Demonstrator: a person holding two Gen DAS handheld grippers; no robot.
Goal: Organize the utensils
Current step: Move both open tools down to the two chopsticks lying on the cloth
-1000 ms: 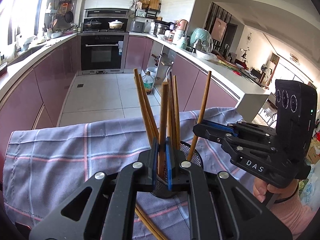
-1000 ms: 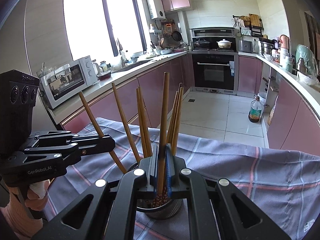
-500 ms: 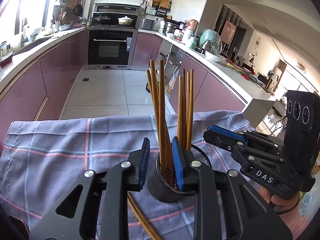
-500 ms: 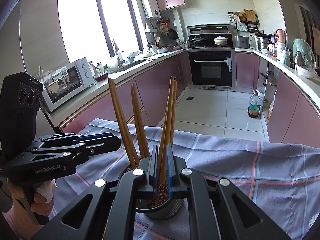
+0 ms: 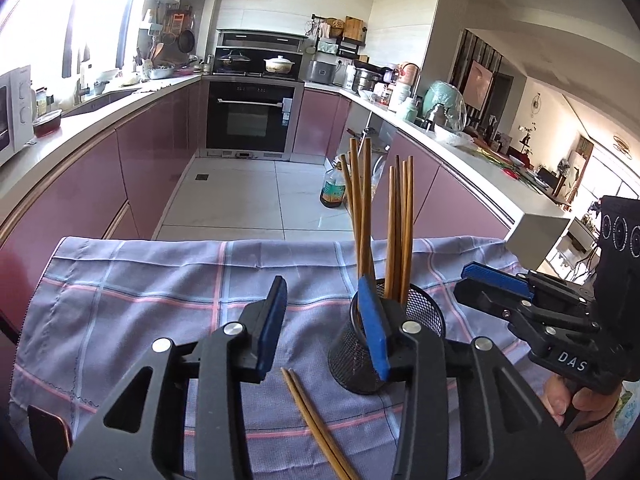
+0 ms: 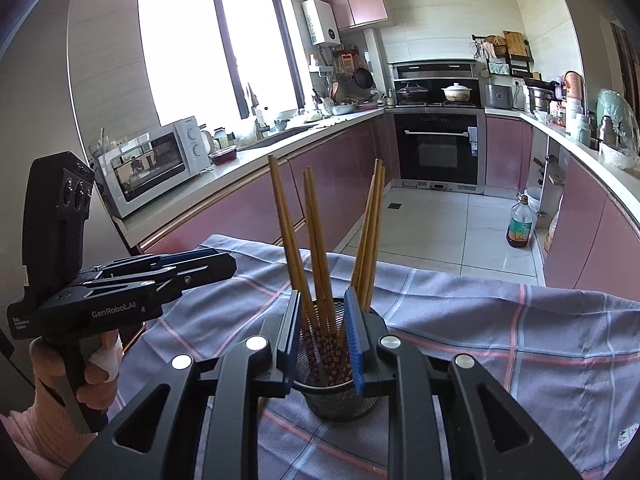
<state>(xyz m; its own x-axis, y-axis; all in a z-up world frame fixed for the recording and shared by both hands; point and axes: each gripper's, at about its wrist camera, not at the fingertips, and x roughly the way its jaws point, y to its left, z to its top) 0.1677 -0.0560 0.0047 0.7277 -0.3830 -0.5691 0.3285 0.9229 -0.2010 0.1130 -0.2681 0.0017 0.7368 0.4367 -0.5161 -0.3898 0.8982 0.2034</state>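
Note:
A black mesh holder [image 5: 348, 364] stands on the checked cloth with several brown chopsticks [image 5: 396, 232] upright in it. Two loose chopsticks [image 5: 316, 424] lie on the cloth just left of it. My left gripper [image 5: 324, 324] is opening, with nothing between its blue pads; its right finger overlaps the holder's near rim. In the right wrist view the holder [image 6: 340, 400] sits right behind my right gripper [image 6: 322, 336]. That gripper's jaws are opening too, and the chopsticks [image 6: 316, 240] stand free between them. Each gripper shows in the other's view, the right gripper [image 5: 476, 280] and the left gripper [image 6: 208, 268].
The lavender checked cloth [image 5: 140, 300] covers the table up to its far edge, beyond which the kitchen floor drops away. An oil bottle [image 5: 333, 190] stands on the floor. A microwave [image 6: 152, 164] sits on the left counter. Hands [image 6: 96, 380] hold the gripper handles.
Both grippers were shut on a chopstick over the holder. Both have opened, and those chopsticks now stand in the holder. The left gripper has drawn to the left of the holder.

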